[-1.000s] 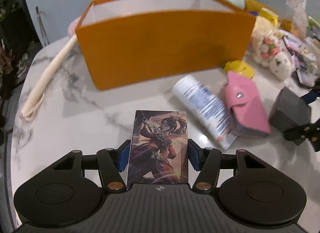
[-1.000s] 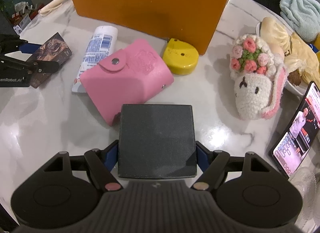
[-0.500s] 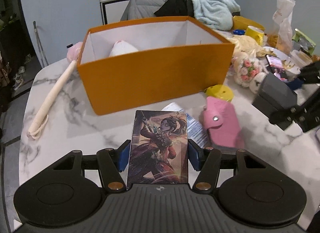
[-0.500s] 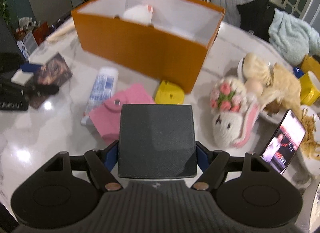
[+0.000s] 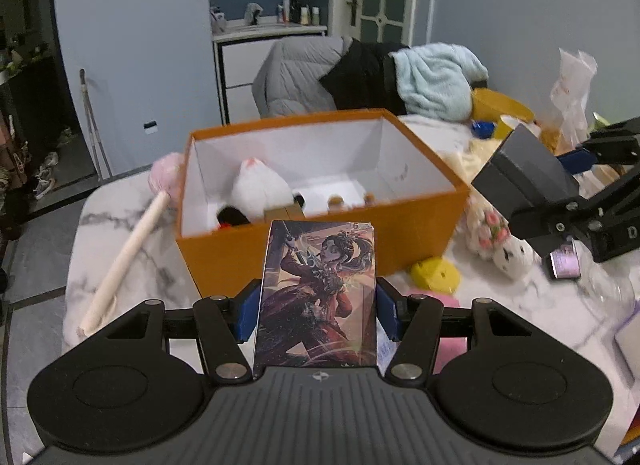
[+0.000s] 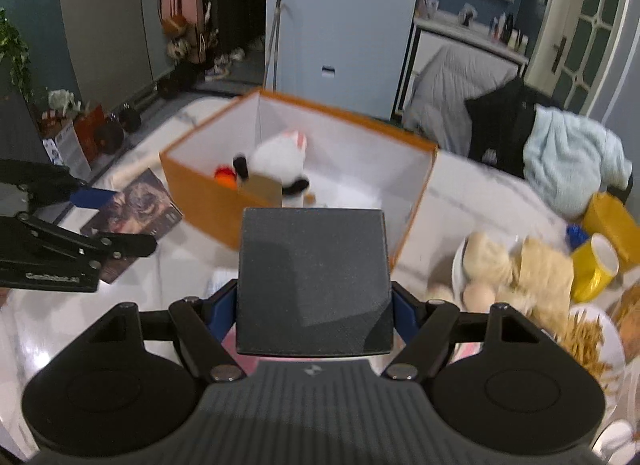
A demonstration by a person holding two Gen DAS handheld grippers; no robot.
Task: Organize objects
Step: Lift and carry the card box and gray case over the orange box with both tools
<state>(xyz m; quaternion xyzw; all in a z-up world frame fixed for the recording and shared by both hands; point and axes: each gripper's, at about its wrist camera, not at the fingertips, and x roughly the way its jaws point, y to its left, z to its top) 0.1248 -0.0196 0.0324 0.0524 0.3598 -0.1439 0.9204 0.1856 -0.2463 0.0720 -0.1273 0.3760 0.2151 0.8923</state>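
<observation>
While both carried items hang above the marble table, the entries read as follows.

Left gripper: jaws drawn in on the long edges of an illustrated card box, which sits lower centre in the left view, just short of the near wall of the orange box.

Right gripper: jaws pressed against the sides of a dark grey square box, lower centre in the right view; in the left view the same box shows at the right edge, tilted, just beside the orange box's right corner.

Orange box: open top, white inside, centre of both views. Contents: a white plush toy at the left end, a small cardboard piece before it, other small items too blurred to name. The right half of the floor looks bare.

Remaining on the table: a yellow case, a flowered plush, a pale stick, a yellow mug.

Step in hand, by judgement: carrying both boxes over the rim. To do it well, lift each clear of the orange wall before moving forward, lower the grey box into the bare right half, set the card box flat beside the plush, and stagger the two hands so the grippers do not meet over the opening. Release low, not from height.
</observation>
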